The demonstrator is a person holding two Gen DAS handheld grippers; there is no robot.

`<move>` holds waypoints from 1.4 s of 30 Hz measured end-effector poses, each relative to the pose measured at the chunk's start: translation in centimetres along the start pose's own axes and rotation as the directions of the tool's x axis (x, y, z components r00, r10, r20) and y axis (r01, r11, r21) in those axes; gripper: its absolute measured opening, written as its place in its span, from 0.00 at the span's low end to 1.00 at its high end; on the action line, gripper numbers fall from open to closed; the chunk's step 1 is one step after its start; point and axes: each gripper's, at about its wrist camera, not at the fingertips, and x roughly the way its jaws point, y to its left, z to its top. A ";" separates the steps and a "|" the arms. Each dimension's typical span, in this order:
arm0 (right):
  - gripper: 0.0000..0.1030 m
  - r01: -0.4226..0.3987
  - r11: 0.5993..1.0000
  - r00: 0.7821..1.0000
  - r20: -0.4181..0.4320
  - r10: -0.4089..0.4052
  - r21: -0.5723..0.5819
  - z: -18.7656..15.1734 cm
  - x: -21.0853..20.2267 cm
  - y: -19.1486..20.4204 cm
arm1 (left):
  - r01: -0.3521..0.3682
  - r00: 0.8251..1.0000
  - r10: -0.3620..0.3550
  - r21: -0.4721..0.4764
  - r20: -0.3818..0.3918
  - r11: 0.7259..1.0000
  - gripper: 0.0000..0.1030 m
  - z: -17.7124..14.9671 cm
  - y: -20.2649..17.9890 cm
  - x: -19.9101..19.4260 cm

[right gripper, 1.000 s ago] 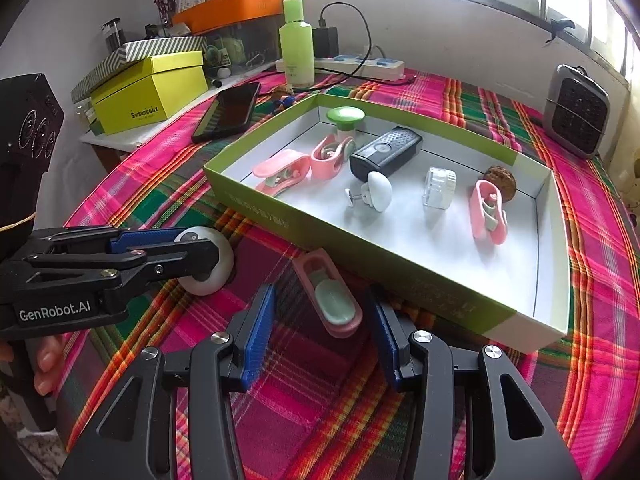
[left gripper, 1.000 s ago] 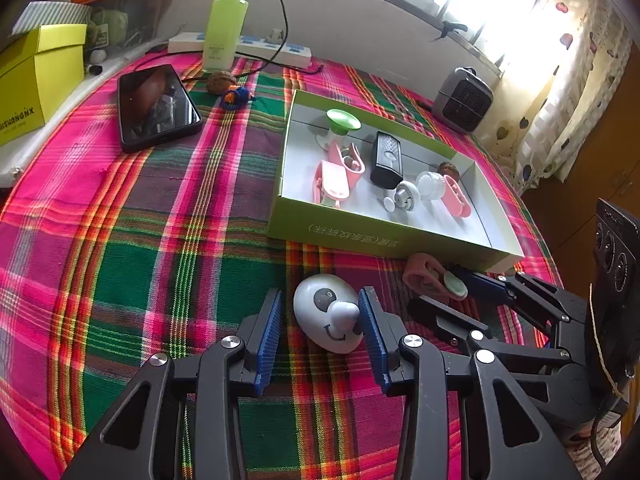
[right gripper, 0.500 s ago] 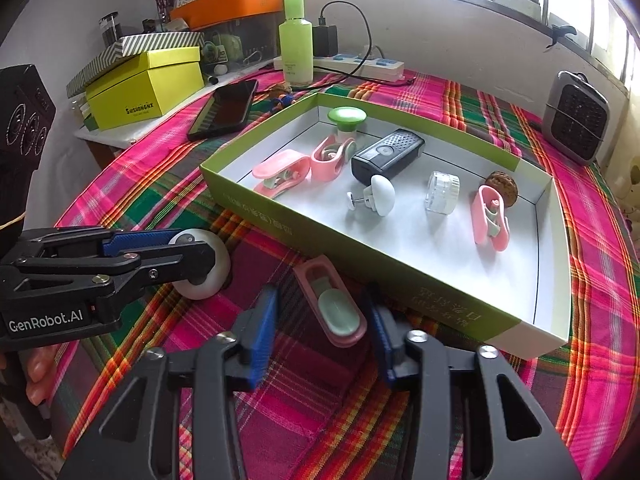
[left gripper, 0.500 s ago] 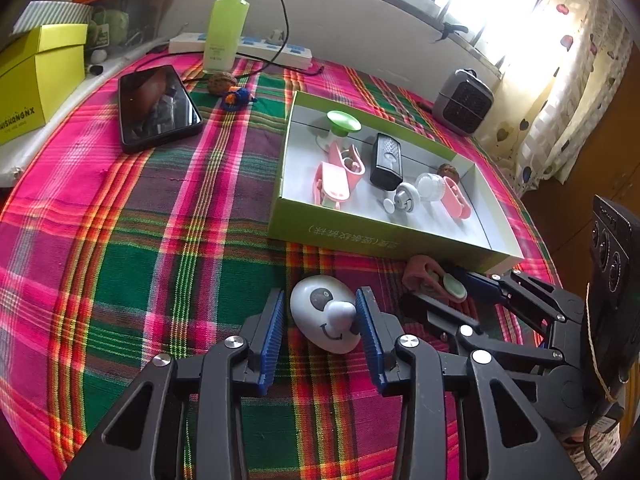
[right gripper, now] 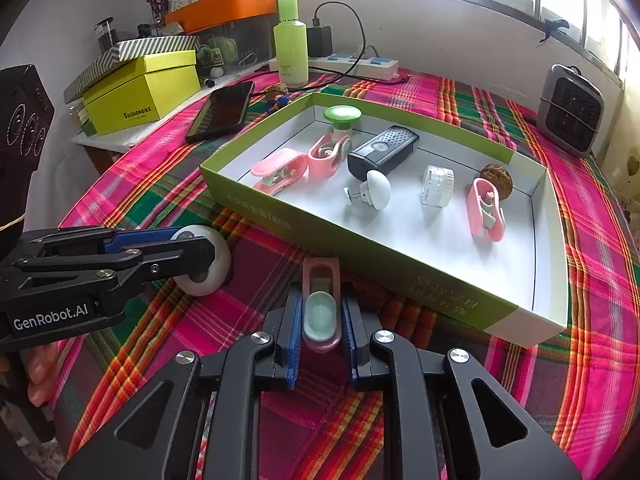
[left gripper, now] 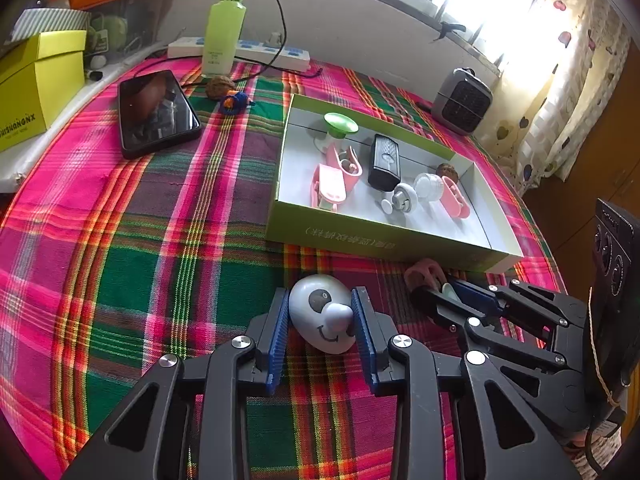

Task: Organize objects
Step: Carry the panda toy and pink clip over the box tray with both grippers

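A white egg-shaped toy with a face [left gripper: 316,312] lies on the plaid tablecloth. My left gripper [left gripper: 320,300] is closing on it, and both blue pads touch its sides. A pink clip with a mint-green pad [right gripper: 320,276] lies just in front of the green box [right gripper: 280,216]. My right gripper [right gripper: 321,296] is shut on that clip. The box holds several small items: pink clips, a black remote, a green-topped piece, a white knob, a clear jar and a walnut. In the right wrist view the left gripper [right gripper: 192,254] comes in from the left with the toy [right gripper: 212,268] in it.
A black phone [left gripper: 156,112], a green bottle [left gripper: 224,20], a power strip [left gripper: 256,48], a loose walnut and a small blue-orange toy lie at the far side. A grey heater [right gripper: 572,112] stands far right. Yellow boxes [right gripper: 144,88] sit left. A hand [right gripper: 40,368] holds the left gripper.
Both grippers have closed while staying in place. The right one went from wide apart to clamped on the pink clip. The left one narrowed onto the white toy.
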 end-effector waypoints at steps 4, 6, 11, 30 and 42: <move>0.18 -0.003 1.000 1.000 0.002 0.003 0.012 -0.1 -0.2 0.0 | -0.004 1.000 0.004 0.002 0.002 1.000 0.28 0.0 0.0 0.0; 0.18 -0.006 1.000 1.000 0.005 0.006 0.017 -0.2 -0.3 -0.1 | -0.007 1.000 0.007 0.004 0.002 1.000 0.28 0.0 0.0 -0.1; 0.18 -0.019 0.999 1.000 0.015 0.018 0.030 -0.3 -0.7 0.0 | -0.006 1.000 0.006 0.003 0.003 1.000 0.28 -0.1 -0.1 -0.1; 0.18 -0.014 0.996 1.000 0.025 0.012 0.091 -1.6 -2.2 -0.9 | -0.026 1.000 0.025 0.083 0.014 0.996 0.28 -0.6 -2.4 -0.9; 0.18 -0.002 0.993 0.997 0.079 -0.007 0.117 -1.4 -4.5 -2.0 | -0.005 0.999 -0.001 0.129 0.042 0.992 0.28 0.0 -4.5 -1.9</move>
